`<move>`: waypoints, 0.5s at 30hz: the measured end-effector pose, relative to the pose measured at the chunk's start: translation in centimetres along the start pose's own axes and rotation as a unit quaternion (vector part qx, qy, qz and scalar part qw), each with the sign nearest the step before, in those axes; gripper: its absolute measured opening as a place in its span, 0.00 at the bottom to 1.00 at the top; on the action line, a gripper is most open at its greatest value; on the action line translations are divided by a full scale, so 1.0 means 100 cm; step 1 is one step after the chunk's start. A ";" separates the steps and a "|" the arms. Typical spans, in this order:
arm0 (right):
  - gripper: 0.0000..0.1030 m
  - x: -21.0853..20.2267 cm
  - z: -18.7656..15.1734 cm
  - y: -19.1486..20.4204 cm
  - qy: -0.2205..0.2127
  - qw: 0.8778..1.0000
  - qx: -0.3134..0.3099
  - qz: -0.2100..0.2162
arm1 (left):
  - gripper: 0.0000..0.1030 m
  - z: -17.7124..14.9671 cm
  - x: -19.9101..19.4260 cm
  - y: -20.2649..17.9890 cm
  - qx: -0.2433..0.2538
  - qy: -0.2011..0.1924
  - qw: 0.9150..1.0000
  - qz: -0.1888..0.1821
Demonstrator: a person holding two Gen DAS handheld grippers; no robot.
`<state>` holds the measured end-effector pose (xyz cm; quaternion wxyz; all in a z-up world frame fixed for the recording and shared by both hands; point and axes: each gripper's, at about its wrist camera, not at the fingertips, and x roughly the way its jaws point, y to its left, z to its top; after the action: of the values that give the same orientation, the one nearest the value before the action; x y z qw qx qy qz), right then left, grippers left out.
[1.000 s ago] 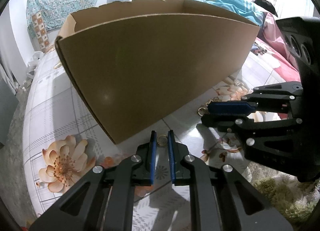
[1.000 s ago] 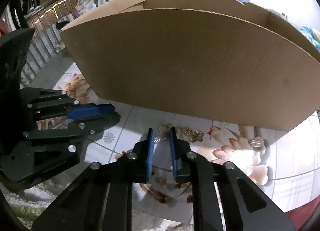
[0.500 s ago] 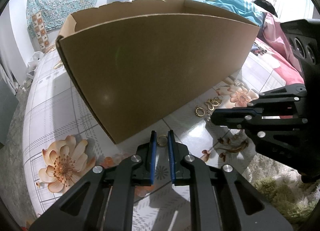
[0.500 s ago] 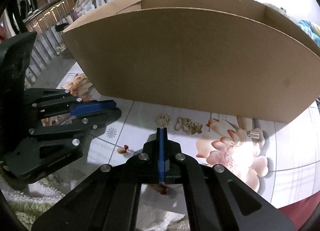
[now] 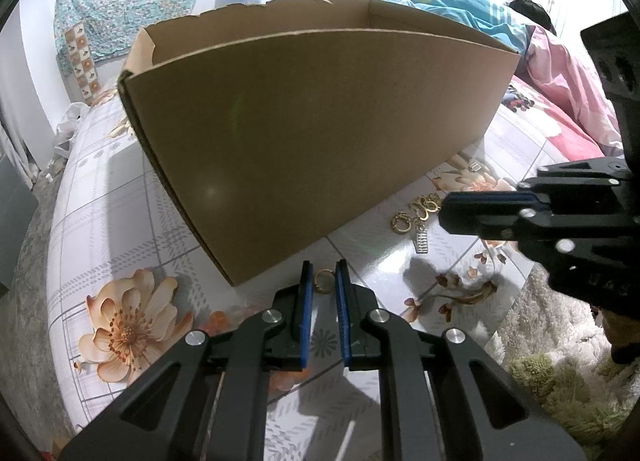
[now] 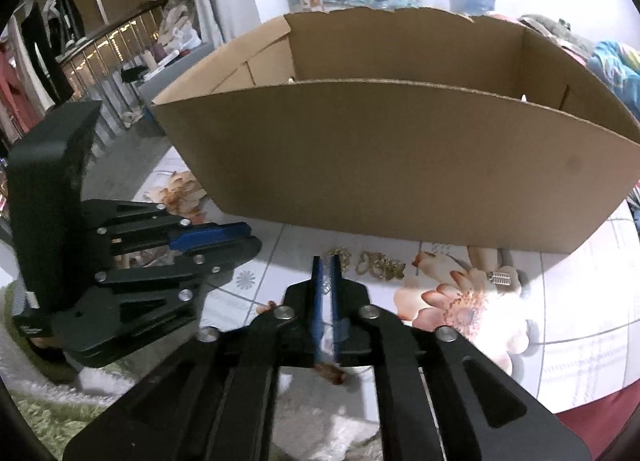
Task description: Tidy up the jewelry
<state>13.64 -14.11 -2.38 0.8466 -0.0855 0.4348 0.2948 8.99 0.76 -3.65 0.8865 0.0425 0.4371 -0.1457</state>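
Note:
My left gripper [image 5: 323,275] is shut on a small gold ring [image 5: 323,281] just above the floral tablecloth, close to the near corner of the open cardboard box [image 5: 312,121]. In the right wrist view my right gripper [image 6: 326,266] hovers over the cloth in front of the box [image 6: 400,165]; its jaws are opening, a narrow gap shows, and no pad presses on anything. A small silver bar charm [image 5: 421,241] lies on the cloth under its tips. Gold pieces [image 5: 402,221] [image 6: 380,267] lie beside it.
A silver clasp [image 6: 500,277] rests on a printed flower to the right. A shaggy green-white rug [image 5: 560,373] borders the cloth's near edge. A person lies under blue and pink bedding [image 5: 552,73] behind the box. A railing [image 6: 100,45] stands at far left.
The right gripper held a silver piece between its pads, then closed fully without it, and now has parted slightly and tilted up. The left gripper and its ring have not moved.

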 end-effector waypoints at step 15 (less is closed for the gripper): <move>0.20 0.012 -0.005 -0.009 0.040 0.999 0.010 0.035 | 0.10 0.000 0.001 0.001 -0.003 0.000 1.000 -0.001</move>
<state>14.31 -14.50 -3.76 0.8186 -0.0737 0.4739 0.3161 9.09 0.84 -3.75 0.8863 0.0393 0.4379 -0.1456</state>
